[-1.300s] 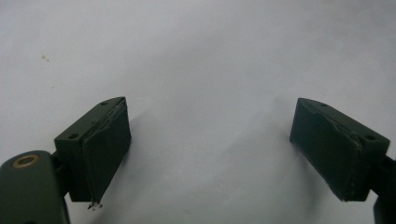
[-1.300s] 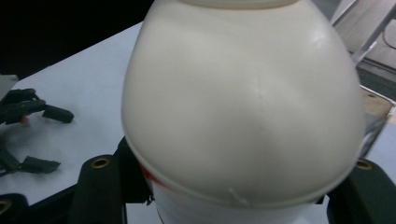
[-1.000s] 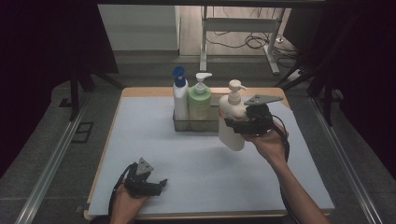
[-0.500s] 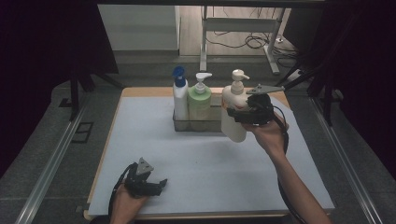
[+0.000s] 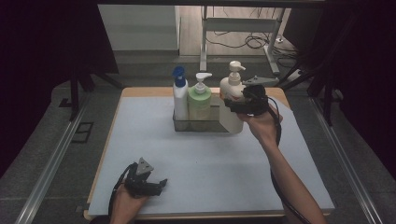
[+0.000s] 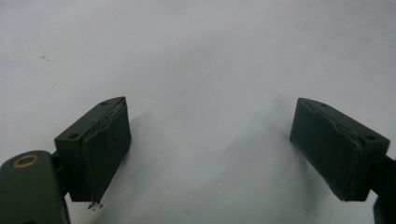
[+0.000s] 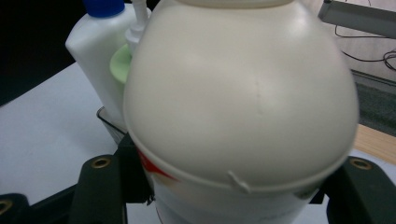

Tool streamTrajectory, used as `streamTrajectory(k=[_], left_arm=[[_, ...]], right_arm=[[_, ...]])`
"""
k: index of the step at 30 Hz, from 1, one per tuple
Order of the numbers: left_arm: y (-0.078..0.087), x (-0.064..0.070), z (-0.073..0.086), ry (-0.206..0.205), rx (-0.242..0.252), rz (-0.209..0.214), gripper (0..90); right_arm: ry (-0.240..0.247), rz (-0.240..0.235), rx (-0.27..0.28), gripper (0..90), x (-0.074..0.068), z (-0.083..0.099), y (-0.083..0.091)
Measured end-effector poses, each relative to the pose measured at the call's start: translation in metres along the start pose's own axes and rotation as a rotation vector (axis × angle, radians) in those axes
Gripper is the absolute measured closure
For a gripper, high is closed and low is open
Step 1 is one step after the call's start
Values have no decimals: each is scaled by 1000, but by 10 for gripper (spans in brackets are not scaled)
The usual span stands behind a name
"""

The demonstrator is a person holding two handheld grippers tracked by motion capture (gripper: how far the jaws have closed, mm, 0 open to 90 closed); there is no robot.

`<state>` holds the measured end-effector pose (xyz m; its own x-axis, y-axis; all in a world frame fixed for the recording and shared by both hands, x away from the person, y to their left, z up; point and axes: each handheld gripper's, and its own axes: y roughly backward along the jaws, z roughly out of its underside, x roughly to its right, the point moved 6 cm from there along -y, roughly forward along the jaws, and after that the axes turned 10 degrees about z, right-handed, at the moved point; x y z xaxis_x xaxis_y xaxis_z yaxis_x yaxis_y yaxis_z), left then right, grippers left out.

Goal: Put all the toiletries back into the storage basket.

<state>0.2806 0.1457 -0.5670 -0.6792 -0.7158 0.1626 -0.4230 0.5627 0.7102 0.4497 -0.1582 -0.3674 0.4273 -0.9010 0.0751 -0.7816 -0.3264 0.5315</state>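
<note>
Cream pump bottle (image 5: 231,105) pinched in right gripper (image 5: 236,106) at tray's (image 5: 198,125) right end; left gripper (image 5: 156,185) spread, resting on mat (image 5: 219,163).

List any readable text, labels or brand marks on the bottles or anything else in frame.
None readable.
Cream pump bottle in the right tool: a red label patch, no letters legible.
Green pump bottle: no print to be seen.
White bottle with blue cap: no print to be seen.

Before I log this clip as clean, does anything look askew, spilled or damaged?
Nothing is spilled or broken. The cream pump bottle is clamped in the right hand-held gripper at the dark caddy's right end, upright; whether it is inside or outside the caddy is unclear.
</note>
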Motion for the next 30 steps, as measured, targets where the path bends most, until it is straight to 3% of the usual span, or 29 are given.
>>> streamTrajectory(k=[30], left_arm=[[0, 0, 0, 0, -6, 1, 124]], right_arm=[[-52, 72, 28, 371, 15, -18, -55]])
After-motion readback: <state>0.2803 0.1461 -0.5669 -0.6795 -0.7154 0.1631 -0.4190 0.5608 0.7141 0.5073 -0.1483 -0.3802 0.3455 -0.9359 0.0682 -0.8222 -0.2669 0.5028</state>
